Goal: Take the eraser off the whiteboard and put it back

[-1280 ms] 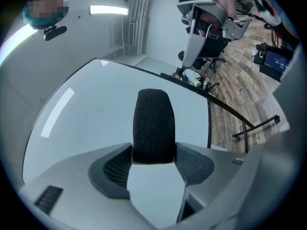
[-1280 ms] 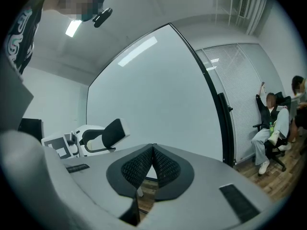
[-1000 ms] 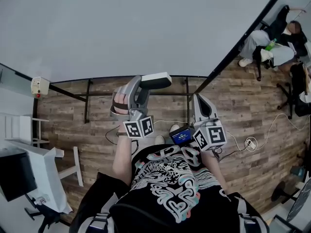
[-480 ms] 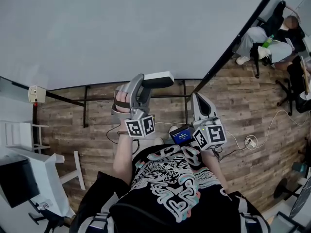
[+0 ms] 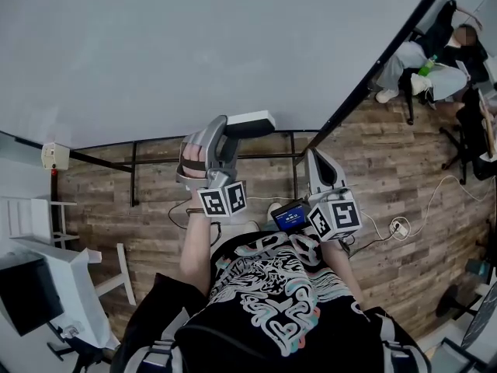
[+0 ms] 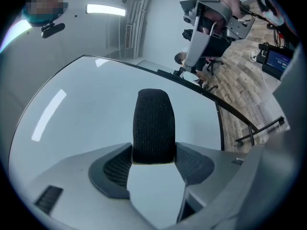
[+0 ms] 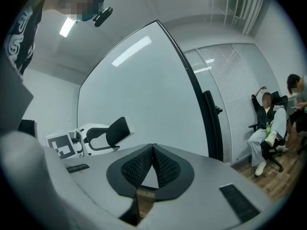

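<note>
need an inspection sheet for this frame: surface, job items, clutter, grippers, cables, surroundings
surface: whiteboard, blank, no marks seen.
job's things: eraser off the board's face area in view, black felt side showing in the left gripper view; contact with the board cannot be told.
clutter: nothing seen.
grippers: left gripper shut on the eraser; right gripper shut, nothing between its jaws.
cables: corded power strip lying on the floor to the person's right.
surroundings: wood floor; seated person far right; white furniture at left.
</note>
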`<action>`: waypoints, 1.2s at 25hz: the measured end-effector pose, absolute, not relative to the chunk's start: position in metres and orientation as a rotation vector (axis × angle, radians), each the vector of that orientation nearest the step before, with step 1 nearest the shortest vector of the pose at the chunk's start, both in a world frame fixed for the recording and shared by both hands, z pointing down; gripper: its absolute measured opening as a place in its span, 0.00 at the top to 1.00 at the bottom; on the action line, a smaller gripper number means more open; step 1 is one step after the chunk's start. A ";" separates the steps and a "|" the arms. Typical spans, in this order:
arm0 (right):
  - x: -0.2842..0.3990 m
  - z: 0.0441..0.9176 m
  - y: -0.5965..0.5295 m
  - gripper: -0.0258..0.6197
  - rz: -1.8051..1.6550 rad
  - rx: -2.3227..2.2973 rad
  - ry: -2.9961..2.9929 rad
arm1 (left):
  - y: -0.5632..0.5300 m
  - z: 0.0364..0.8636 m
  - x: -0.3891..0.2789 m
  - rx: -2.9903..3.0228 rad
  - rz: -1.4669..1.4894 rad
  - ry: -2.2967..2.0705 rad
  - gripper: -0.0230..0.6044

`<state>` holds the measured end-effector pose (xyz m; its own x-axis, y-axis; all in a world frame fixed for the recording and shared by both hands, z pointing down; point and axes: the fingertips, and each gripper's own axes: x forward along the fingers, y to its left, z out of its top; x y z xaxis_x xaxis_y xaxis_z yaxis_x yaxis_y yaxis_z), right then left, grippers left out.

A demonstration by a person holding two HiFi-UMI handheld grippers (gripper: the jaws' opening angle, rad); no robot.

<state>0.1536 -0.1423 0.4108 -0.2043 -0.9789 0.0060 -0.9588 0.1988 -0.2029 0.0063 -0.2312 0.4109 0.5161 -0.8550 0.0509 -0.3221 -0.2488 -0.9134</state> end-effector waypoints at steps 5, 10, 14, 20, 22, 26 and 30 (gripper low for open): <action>0.158 0.411 -0.143 0.92 -0.245 -1.907 2.329 | -0.239 0.412 0.003 -1.814 -0.725 1.014 0.52; 0.164 0.418 -0.152 0.92 -0.260 -1.907 2.333 | -0.251 0.417 0.007 -1.816 -0.745 1.031 0.52; 0.168 0.424 -0.159 0.92 -0.280 -1.902 2.347 | -0.260 0.420 0.009 -1.825 -0.750 1.065 0.52; 0.173 0.430 -0.163 0.92 -0.301 -1.901 2.352 | -0.268 0.423 0.011 -1.831 -0.756 1.098 0.52; 0.173 0.431 -0.166 0.92 -0.304 -1.900 2.354 | -0.270 0.425 0.011 -1.834 -0.758 1.101 0.52; 0.177 0.432 -0.170 0.92 -0.314 -1.900 2.358 | -0.274 0.426 0.013 -1.842 -0.764 1.112 0.52; 0.179 0.434 -0.172 0.92 -0.321 -1.904 2.356 | -0.277 0.426 0.014 -1.844 -0.764 1.120 0.52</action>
<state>0.1794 -0.1716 0.4343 -0.2155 -0.9748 0.0578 -0.9547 0.1979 -0.2224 0.0137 -0.2766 0.4264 0.4182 -0.9051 0.0770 -0.4025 -0.2606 -0.8775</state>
